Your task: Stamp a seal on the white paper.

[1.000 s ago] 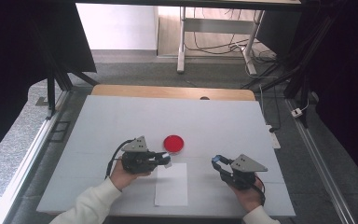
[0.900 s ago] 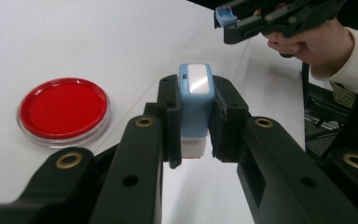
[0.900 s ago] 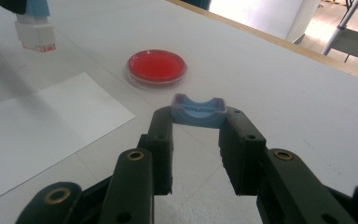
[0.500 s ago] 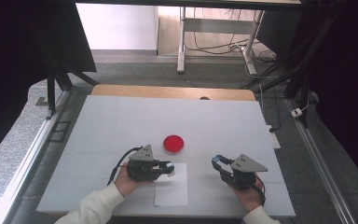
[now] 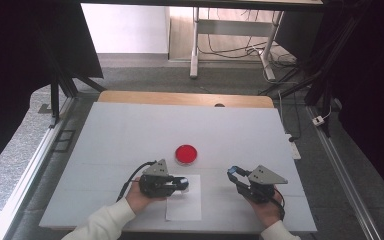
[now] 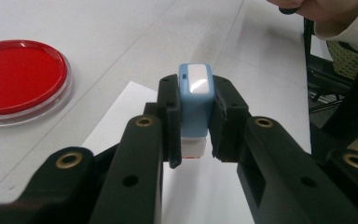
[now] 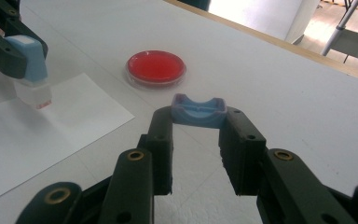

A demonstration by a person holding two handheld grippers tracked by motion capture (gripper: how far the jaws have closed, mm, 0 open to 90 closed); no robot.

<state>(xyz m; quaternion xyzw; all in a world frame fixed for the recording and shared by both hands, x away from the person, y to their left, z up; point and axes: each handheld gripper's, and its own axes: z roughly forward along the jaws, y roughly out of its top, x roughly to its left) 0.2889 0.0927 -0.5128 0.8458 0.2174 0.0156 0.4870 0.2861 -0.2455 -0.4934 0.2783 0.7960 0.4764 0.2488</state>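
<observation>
Blue plastic stamp (image 6: 195,100), clenched in the left gripper (image 6: 193,135) jaws, hovers over white paper sheet (image 5: 184,205); right gripper (image 7: 198,135) jaws grasp its blue cap (image 7: 199,110).

blue stamp (image 6: 195,105) upright over white paper (image 5: 185,205), cap (image 7: 199,110) off

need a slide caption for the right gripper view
Right hand-held gripper holds a blue cap while the stamp hangs over white paper beside the red ink pad.

Stamp (image 6: 195,100) sides hidden by left gripper (image 6: 193,140); paper (image 6: 121,112) partly covered; red dish (image 6: 18,79) cut off at the edge.
</observation>
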